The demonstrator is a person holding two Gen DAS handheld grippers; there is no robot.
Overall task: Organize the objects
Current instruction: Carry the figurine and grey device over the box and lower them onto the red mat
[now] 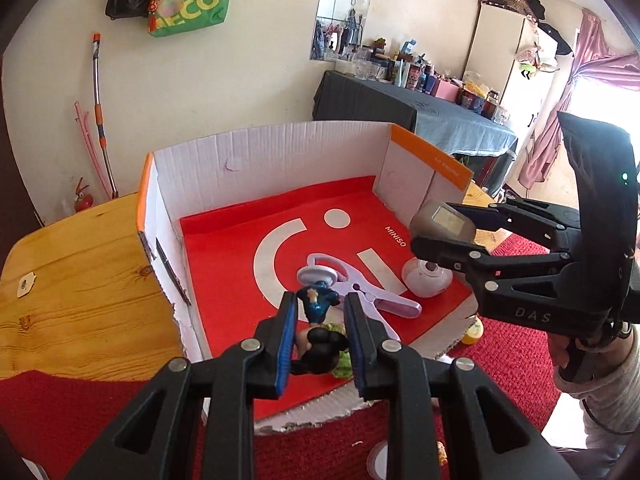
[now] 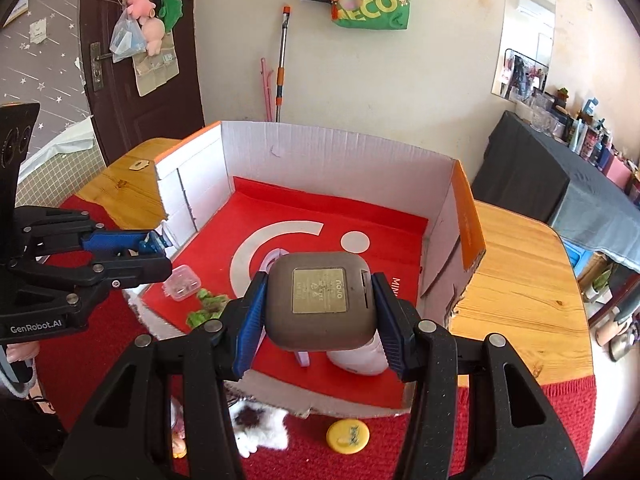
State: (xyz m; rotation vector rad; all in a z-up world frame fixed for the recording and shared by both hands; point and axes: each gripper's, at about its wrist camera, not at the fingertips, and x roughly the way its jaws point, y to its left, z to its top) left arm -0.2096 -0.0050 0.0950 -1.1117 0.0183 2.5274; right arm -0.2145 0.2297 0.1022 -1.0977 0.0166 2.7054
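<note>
Two grippers, one in each hand, both held over one open cardboard box [image 1: 276, 148] with white walls, orange rims and a red lining.

Left gripper [image 1: 320, 302]: jaws nearly together, clamped on one small blue figurine [image 1: 318, 306] with a pale disc on top, held above the near part of the box.

Right gripper [image 2: 320, 284]: jaws partly apart, clamped on one grey-brown rounded case [image 2: 318, 320] with one gold label, held above the middle of the box.

On the red lining:
- one lilac clip [image 1: 372, 300], near the middle;
- one white round gadget [image 1: 426, 278], just beside the clip;
- one small clear plastic tub [image 2: 181, 282], near the torn front edge;
- two clumps of green scraps [image 2: 208, 300], close to the tub;
- one dark-haired doll [image 1: 320, 350], lying on the green.

Outside the box, on one red mat [image 2: 520, 420]:
- one yellow disc [image 2: 347, 436];
- one white fluffy toy [image 2: 262, 430].

Under all of it, one wooden table [image 1: 80, 280].
</note>
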